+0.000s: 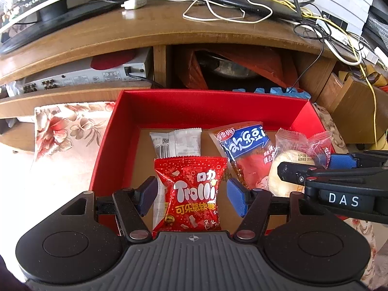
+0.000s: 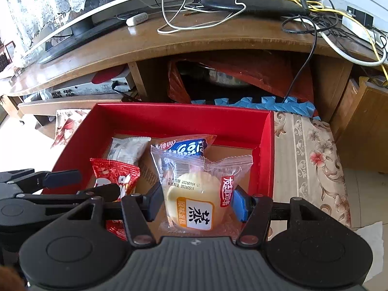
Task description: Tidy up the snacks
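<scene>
A red box point(image 1: 116, 131) point(image 2: 80, 135) holds the snacks. My left gripper point(image 1: 191, 196) is open over it, its blue pads on either side of a red Trolli candy bag point(image 1: 194, 191) without touching it. That bag also shows in the right wrist view point(image 2: 116, 177). My right gripper point(image 2: 196, 201) is open around a clear-wrapped steamed cake point(image 2: 194, 196), which also shows in the left wrist view point(image 1: 288, 167). A blue and red snack bag point(image 1: 245, 150) point(image 2: 186, 145) and a white packet point(image 1: 177, 140) point(image 2: 126, 150) lie further back in the box.
A wooden TV stand point(image 1: 150, 31) rises just behind the box, with a screen point(image 1: 36, 2), cables point(image 1: 218, 12), a silver player point(image 1: 80, 75) and a red bag point(image 1: 242, 63) below. Floral cloth point(image 2: 312, 157) lies under the box. Blue foam mat point(image 2: 266, 104) lies behind.
</scene>
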`<action>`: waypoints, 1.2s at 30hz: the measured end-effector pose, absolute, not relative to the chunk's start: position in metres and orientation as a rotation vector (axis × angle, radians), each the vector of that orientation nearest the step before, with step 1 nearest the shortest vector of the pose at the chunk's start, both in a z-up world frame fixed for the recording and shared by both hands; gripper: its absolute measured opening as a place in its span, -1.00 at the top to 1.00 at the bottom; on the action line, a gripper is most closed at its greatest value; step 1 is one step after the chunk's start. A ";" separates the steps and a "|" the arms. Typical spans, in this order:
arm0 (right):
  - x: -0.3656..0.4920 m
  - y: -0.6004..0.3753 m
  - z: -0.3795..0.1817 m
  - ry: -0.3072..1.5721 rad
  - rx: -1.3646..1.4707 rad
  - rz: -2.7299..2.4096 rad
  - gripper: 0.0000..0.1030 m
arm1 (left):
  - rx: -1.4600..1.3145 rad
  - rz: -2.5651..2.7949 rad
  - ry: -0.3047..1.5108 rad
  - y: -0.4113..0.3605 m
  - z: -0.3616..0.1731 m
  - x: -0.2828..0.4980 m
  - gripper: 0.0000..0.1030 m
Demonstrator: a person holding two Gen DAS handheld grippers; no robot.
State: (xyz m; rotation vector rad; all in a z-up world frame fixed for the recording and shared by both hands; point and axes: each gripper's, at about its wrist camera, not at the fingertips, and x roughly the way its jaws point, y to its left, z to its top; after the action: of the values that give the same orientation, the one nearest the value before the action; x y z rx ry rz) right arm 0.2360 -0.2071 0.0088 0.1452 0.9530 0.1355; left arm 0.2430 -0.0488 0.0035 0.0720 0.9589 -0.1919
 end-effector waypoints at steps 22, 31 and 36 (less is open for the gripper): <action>0.236 -0.214 0.011 0.944 0.160 0.117 -0.11 | 0.063 -0.212 0.941 -0.049 0.010 0.238 -0.49; 0.234 -0.217 0.018 0.927 0.167 0.110 -0.12 | 0.058 -0.217 0.932 -0.049 0.012 0.236 -0.55; 0.225 -0.219 0.029 0.903 0.179 0.121 -0.17 | 0.067 -0.237 0.926 -0.053 0.015 0.229 -0.59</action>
State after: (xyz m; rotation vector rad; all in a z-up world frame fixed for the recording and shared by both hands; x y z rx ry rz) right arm 0.2248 -0.2194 0.0291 0.1787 0.9028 0.1212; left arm 0.2293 -0.0526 0.0150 0.0672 0.9264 -0.2371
